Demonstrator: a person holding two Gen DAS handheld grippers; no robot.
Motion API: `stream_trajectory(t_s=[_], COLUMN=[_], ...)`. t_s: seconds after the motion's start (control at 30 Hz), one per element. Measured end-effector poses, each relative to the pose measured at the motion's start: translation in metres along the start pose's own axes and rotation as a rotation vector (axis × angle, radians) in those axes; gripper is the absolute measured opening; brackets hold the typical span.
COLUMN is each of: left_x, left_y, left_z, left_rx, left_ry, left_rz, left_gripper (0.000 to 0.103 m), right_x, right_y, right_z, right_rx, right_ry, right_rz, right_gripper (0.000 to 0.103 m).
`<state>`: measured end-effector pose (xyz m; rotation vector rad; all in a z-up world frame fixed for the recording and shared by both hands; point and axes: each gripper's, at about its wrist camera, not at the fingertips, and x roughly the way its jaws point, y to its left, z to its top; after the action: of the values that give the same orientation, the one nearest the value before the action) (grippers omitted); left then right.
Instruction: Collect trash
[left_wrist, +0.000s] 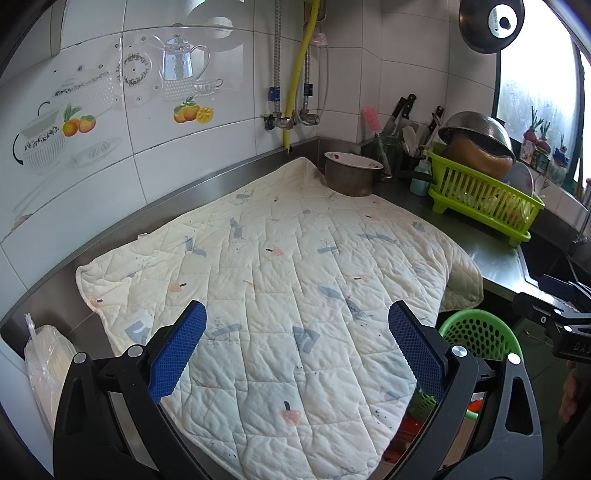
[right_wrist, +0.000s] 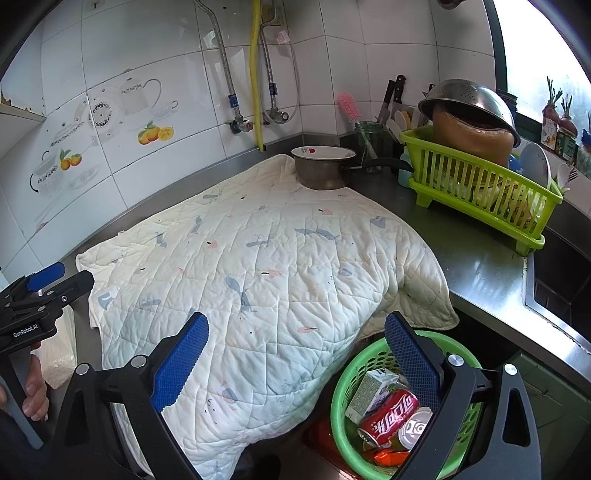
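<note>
From the left wrist, the left gripper (left_wrist: 297, 347) hangs over the worktop (left_wrist: 491, 254) with its jaws spread wide and nothing between them. Under and ahead of the jaws lies only a quilted cloth (left_wrist: 280, 258), bare of litter. Beyond the right-hand jaw, below the cloth's edge, the rim of a green basket (left_wrist: 480, 332) shows; its contents are hidden here. Far ahead stands a metal pot (left_wrist: 351, 177), and to its right a lime dish rack (left_wrist: 484, 199).

From the right wrist, the right gripper (right_wrist: 295, 350) is likewise wide open and empty. The green basket (right_wrist: 345, 391) sits directly under the right-hand jaw, and the trash is in it: a red soda can (right_wrist: 388, 415), a silver can (right_wrist: 415, 428) touching it, a small drink carton (right_wrist: 371, 391) and an orange wrapper (right_wrist: 388, 456). The left gripper (right_wrist: 40, 284) shows far off to the left.

The cans look light, thin-walled and slippery, easily dented, so best pinched across the middle. The carton is soft; take its flat sides. The wrapper would crumple anywhere.
</note>
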<state>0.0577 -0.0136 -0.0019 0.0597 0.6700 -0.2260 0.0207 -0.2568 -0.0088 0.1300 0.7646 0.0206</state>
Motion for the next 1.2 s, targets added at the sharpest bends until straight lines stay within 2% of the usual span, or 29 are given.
stream_trajectory(t_s=[0.63,1.2], left_x=[-0.003,-0.008], left_y=[-0.01,-0.041], left_z=[0.007,0.027], left_rx=[0.008,0.045], left_ry=[-0.021,-0.096], left_rz=[-0.004,-0.018], left_gripper=[0.098,0.098], right_x=[-0.007,-0.027], right_y=[-0.007,-0.023], right_z=[0.001,0.002], right_rx=[0.022,0.066], right_ry=[-0.038,-0.125], right_rz=[-0.013,-0.074], right_gripper=[0.093,0.094])
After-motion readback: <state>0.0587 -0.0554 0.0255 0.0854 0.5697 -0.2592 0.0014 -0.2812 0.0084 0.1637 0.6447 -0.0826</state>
